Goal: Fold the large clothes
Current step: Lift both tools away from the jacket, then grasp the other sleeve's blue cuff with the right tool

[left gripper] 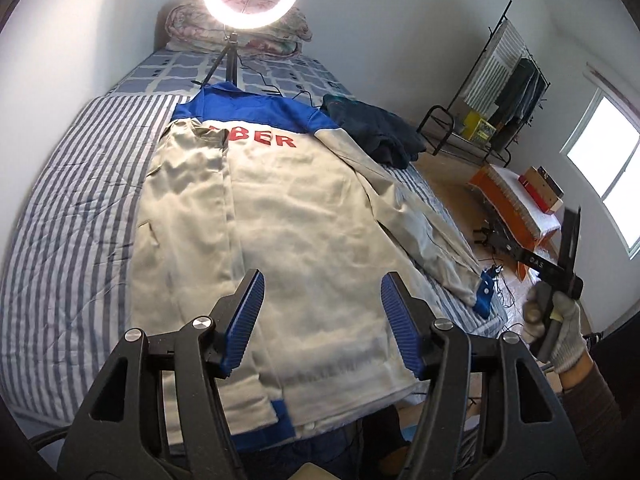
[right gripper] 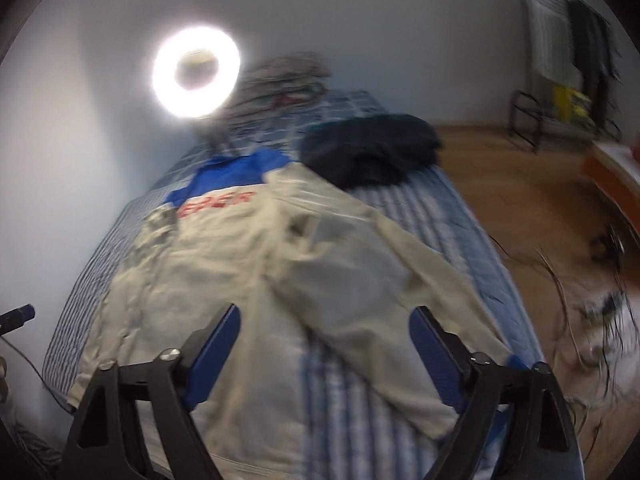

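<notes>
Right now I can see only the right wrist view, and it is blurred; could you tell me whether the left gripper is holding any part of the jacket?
Observer: No. The left gripper is open above the jacket, with nothing between its fingers.
Operator: Thank you. Is the wall-side sleeve folded in?
Observer: Yes. The wall-side sleeve lies across the body and covers the start of the red lettering.
Operator: And where does the other sleeve end?
Observer: Its blue cuff lies at the edge of the bed. That sleeve is still spread out, unfolded.
</notes>
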